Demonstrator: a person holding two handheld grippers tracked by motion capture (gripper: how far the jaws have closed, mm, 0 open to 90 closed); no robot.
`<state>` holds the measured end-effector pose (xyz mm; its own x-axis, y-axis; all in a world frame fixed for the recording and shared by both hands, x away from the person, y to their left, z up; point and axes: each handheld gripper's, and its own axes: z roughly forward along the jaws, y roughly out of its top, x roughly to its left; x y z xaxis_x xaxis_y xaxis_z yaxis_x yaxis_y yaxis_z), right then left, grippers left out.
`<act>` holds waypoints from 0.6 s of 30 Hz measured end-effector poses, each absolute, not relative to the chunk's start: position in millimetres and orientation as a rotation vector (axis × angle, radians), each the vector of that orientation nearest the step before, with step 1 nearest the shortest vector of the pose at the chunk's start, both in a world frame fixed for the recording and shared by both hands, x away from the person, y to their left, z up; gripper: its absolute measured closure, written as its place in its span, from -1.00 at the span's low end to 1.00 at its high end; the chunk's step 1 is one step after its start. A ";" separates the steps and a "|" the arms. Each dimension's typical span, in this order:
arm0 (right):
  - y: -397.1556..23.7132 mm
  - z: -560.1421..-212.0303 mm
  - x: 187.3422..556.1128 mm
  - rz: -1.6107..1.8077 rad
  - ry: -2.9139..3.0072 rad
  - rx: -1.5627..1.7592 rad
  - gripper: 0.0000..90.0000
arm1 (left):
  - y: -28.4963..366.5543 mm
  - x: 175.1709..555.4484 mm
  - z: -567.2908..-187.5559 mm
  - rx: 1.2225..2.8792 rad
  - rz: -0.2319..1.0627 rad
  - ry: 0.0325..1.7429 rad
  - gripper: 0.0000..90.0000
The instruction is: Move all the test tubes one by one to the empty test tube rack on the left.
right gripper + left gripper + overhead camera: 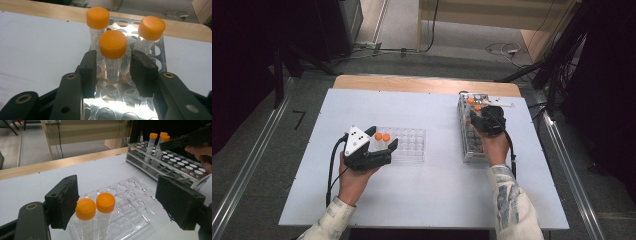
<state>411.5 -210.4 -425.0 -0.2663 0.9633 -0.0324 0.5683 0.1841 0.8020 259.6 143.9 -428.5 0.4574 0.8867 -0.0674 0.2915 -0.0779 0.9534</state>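
Clearly the right gripper [113, 72] straddled, jaws not yet touching, the nearest orange-capped tube [113, 53] upright in the metal rack [120, 97]; squeezing squarely below the cap seemed wise. Left gripper [117, 205] gaped wide, empty.

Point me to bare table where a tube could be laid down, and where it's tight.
Free: the wide white strip between the clear rack and the metal rack, plus the near edge of the table between the two forearms. Tight: the metal rack's far end, where the right tongs straddle one of three orange-capped tubes.
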 end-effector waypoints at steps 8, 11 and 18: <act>-202.8 -427.6 420.7 0.825 1.945 1.434 0.45 | 143.3 258.9 -428.7 1.618 0.681 1.039 -0.58; -201.1 -428.9 423.5 0.791 1.956 1.439 0.54 | 143.3 258.9 -428.8 1.619 0.681 1.038 -0.58; -201.4 -429.6 426.1 0.790 1.967 1.454 0.57 | 143.0 258.6 -428.8 1.623 0.679 1.036 -0.58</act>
<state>426.1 -201.4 -429.6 -0.2520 0.9632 -0.0938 0.6307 0.2370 0.7390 258.6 143.0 -428.8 0.4647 0.8828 -0.0679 0.2899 -0.0792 0.9538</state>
